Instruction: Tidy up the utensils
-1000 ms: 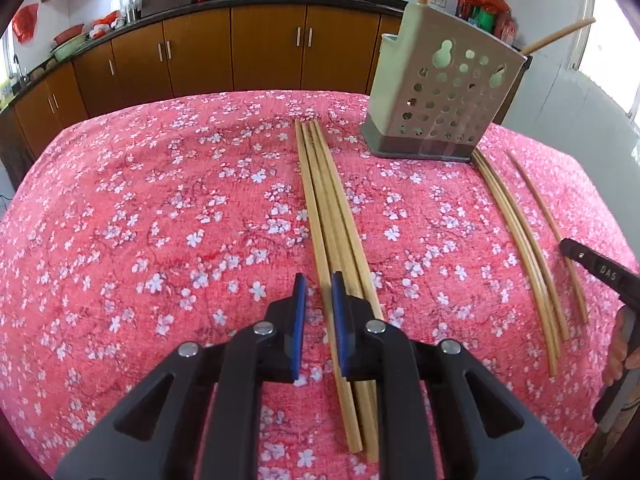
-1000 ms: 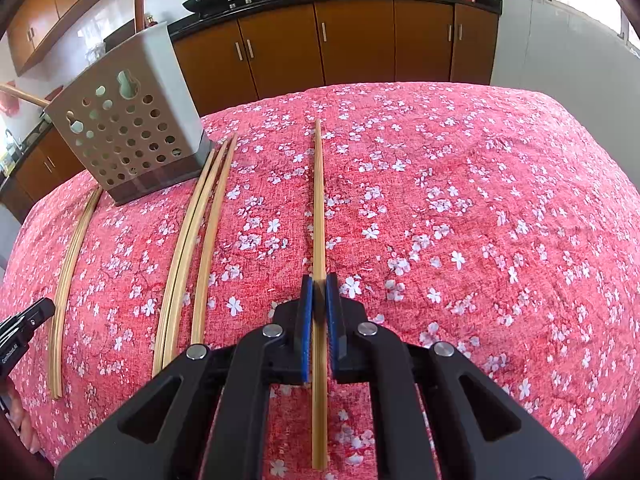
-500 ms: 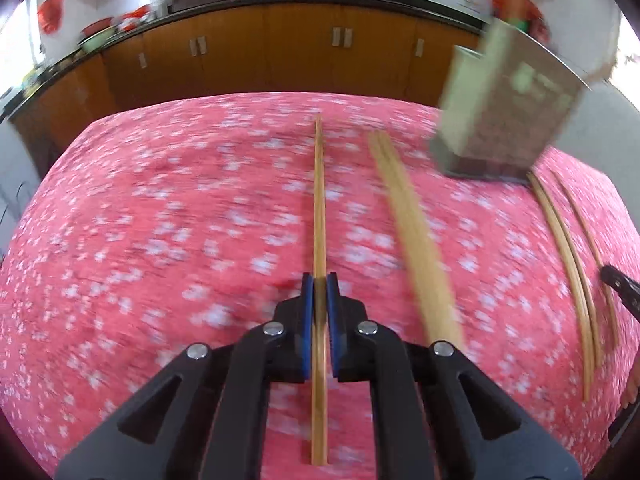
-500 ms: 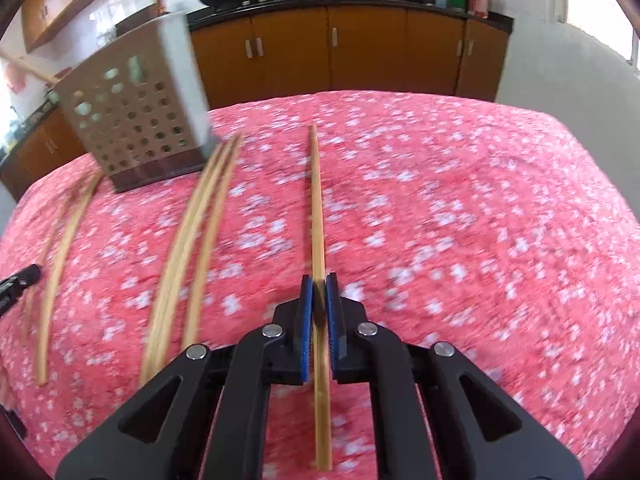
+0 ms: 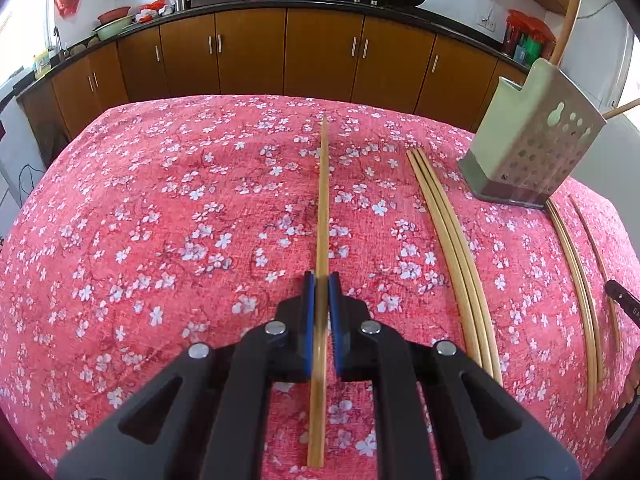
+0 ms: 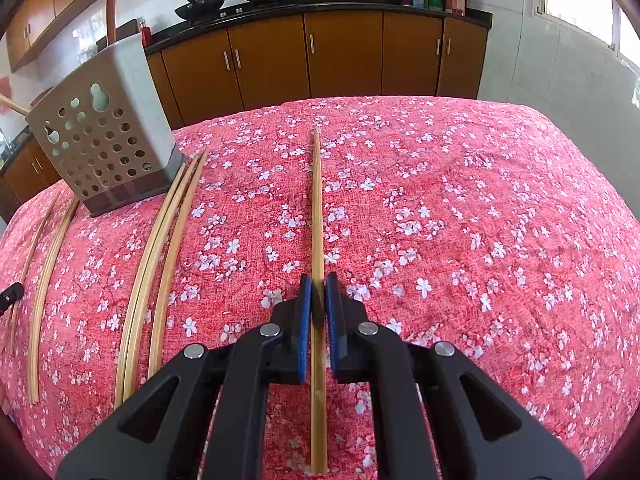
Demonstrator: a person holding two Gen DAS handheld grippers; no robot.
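- Left gripper [image 5: 319, 286]: blue fingers [image 5: 307, 312] pinch one bamboo chopstick [image 5: 323, 200]. Its long axis runs along the fingers, far tip at 12 o'clock, near end trailing under the gripper body toward 6.
- Right gripper [image 6: 318, 285]: fingers [image 6: 305, 312] likewise clamped on a single chopstick [image 6: 317, 208], long axis 12-to-6, tip away from camera.
- Loose chopsticks [image 5: 452, 240] lie flat on the pink floral bench [image 5: 160, 220], at 2 o'clock of the left gripper, roughly parallel to the held stick.
- Perforated grey utensil holder [image 5: 536, 140] stands at 2 o'clock in the left view; in the right view the holder [image 6: 100, 132] sits at 10 o'clock.
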